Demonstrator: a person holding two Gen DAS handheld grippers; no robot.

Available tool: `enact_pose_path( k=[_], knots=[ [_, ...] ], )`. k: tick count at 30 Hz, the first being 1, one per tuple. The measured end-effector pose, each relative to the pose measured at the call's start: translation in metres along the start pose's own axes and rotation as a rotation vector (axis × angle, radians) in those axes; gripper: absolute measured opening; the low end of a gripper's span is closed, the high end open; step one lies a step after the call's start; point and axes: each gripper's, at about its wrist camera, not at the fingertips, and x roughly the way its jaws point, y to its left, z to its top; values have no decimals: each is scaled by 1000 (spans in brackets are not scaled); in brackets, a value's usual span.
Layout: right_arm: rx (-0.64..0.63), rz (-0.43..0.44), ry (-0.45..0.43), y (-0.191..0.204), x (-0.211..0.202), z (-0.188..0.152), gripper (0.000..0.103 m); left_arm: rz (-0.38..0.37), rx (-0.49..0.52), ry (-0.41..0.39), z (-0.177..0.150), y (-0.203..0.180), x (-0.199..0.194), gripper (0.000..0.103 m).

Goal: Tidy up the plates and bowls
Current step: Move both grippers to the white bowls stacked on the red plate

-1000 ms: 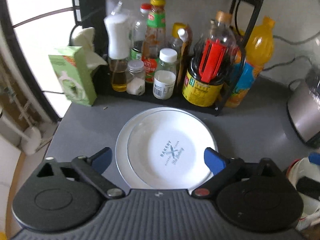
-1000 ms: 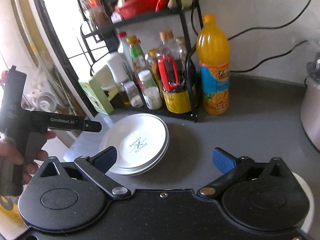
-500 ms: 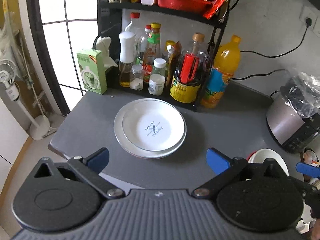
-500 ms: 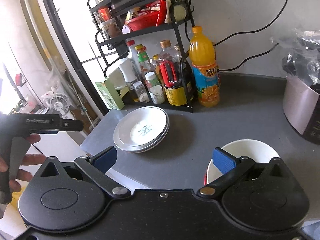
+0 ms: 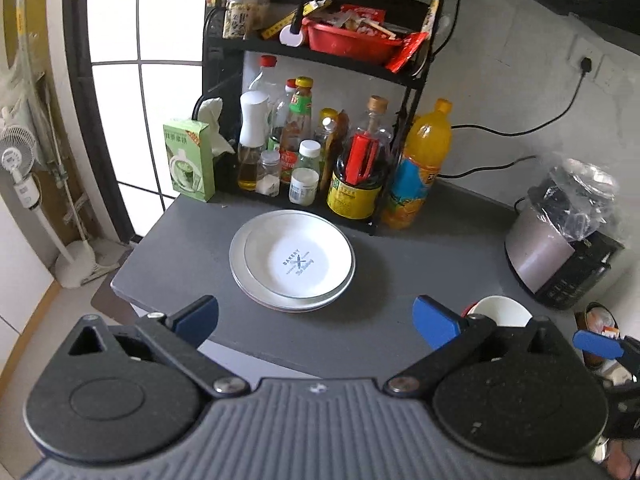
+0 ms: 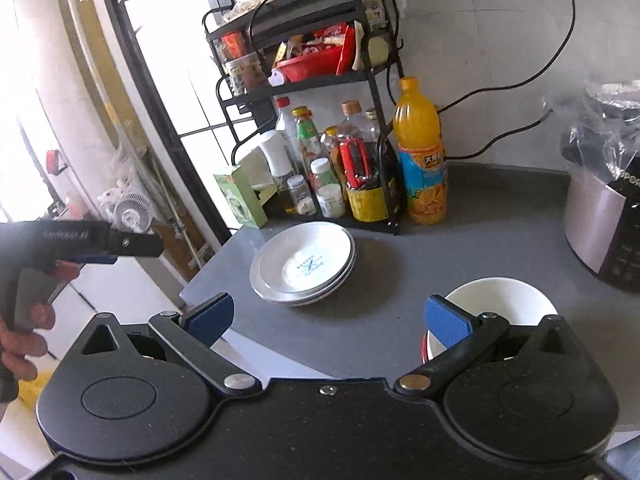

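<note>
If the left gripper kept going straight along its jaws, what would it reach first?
Most likely the plate stack, which lies centred ahead of the open left gripper on the counter; depth is hard to judge.

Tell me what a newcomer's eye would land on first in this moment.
Probably the stack of white plates at the centre of the grey counter, the top one printed with a bakery logo. Behind it a black rack crowded with condiment bottles, and an orange juice bottle standing just right of it. At the near right, a white bowl sits beside the open right gripper; the left gripper is open too.
</note>
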Motion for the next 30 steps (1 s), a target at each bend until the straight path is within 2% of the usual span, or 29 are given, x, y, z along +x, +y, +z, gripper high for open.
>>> enact_pose_path(
  k=[10, 23, 30],
  knots=[
    [59, -135, -27, 23, -10, -5, 103, -3, 54, -36, -5, 12, -21, 103],
    [125, -263, -38, 40, -27, -25, 103, -58, 94, 7, -19, 24, -26, 103],
    [163, -295, -25, 27, -30, -37, 103, -59, 120, 33, -28, 19, -15, 103]
  ],
)
